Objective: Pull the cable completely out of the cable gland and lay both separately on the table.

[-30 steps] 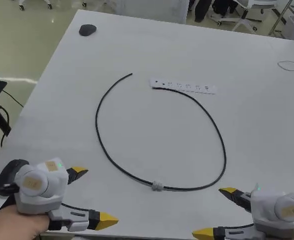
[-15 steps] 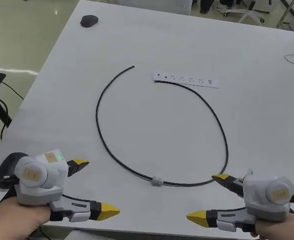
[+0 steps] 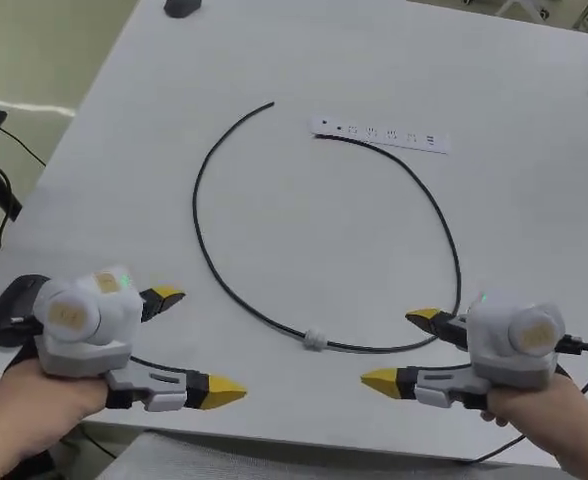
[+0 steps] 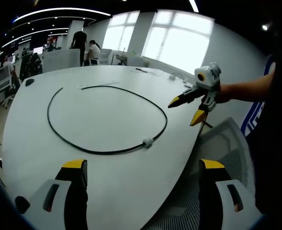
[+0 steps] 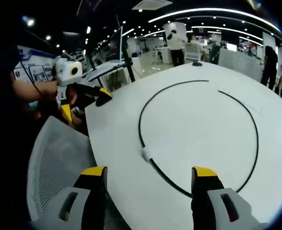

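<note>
Cable gland [image 3: 315, 340], small, pale grey and plastic, sits threaded on the thin black cable [image 3: 196, 200], which lies in a wide open loop on the white tabletop [image 3: 304, 230]. From the gland the cable runs off both ways. One branch reaches a flat white power strip [image 3: 379, 135] straight across the loop from the gland, and the other ends loose, also on the far side of the loop. The left gripper [image 3: 199, 343], grey with yellow-tipped jaws, hovers to the gland's left near the table edge, jaws spread wide and holding nothing. The right gripper [image 3: 399, 348] hangs just right of the gland, jaws likewise spread, one tip near the cable. A dark computer mouse [image 3: 182, 6] rests far beyond the gland, by the table's far edge.
</note>
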Available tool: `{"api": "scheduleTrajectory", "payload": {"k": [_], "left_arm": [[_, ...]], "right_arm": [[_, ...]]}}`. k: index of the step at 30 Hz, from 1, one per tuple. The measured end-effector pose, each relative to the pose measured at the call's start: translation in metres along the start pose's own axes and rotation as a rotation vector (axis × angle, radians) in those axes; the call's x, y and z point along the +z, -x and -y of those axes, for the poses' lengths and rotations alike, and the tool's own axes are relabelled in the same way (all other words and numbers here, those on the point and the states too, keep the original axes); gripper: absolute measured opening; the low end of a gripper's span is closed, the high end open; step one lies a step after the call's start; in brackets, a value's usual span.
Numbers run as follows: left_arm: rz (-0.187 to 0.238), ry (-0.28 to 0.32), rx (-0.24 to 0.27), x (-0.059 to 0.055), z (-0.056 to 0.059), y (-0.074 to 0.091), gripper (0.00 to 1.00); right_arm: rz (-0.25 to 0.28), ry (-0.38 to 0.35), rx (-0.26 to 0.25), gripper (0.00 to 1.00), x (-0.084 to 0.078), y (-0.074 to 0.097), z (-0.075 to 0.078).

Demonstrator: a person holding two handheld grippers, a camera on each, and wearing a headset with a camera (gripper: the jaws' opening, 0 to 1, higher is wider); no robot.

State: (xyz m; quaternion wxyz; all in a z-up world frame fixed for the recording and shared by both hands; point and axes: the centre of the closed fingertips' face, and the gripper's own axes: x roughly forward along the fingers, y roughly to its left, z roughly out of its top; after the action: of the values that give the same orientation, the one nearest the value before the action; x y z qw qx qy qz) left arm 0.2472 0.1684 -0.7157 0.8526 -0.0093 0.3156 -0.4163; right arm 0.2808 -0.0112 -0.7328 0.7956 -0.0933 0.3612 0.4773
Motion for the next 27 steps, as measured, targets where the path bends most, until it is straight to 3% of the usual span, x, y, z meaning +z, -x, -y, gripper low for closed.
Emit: {"api": "scheduleTrajectory", "payload": {"k": [13, 27], "left_arm": [[0.000, 0.007, -0.013, -0.007, 0.004, -0.004, 0.96], [-0.015, 0.022, -0.023, -0.017, 0.009, -0.003, 0.96]], "right_arm": [[-0.078, 0.073, 0.051, 0.58, 0.004, -0.031, -0.008], [-0.178, 0.167, 0.081, 0.43, -0.001, -0.058, -0.002]]}}
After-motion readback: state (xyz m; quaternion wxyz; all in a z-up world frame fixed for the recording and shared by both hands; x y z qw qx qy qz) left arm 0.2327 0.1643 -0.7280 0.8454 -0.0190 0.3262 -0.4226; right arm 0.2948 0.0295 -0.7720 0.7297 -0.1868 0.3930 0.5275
